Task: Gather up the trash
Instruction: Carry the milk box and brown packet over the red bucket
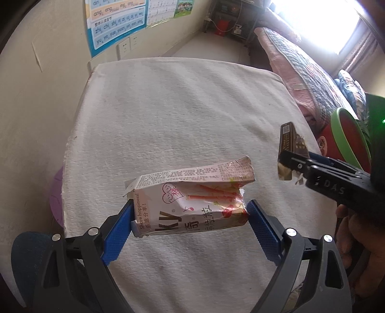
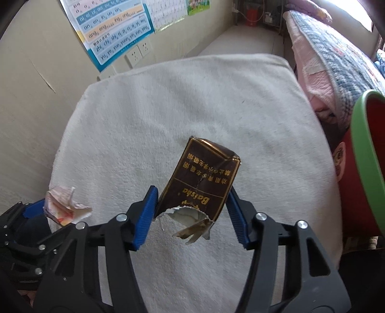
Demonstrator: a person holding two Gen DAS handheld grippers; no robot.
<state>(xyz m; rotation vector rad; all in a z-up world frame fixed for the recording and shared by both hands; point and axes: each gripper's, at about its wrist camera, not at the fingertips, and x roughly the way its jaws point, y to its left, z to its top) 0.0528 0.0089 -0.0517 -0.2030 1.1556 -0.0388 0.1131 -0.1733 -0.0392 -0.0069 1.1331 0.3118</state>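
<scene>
A crumpled pink snack box [image 1: 190, 199] sits crosswise between the blue pads of my left gripper [image 1: 190, 213], which is shut on its two ends just above the white cloth. My right gripper [image 2: 192, 201] is shut on a torn brown cigarette pack [image 2: 202, 180], held upright over the cloth with ragged foil hanging from its near end. The left wrist view shows that pack [image 1: 287, 144] in the right gripper [image 1: 288, 166] at the right. The right wrist view shows the pink box [image 2: 63, 204] at the far left, in the left gripper [image 2: 36, 210].
A white cloth covers the table [image 1: 180, 108]. A red bin with a green rim [image 1: 349, 137] [image 2: 365, 154] stands off the table's right edge. Behind it lies a bed with a quilt [image 1: 300, 67]. A wall with posters [image 1: 115, 21] runs along the left. A person's hand [image 1: 349, 228] grips the right tool.
</scene>
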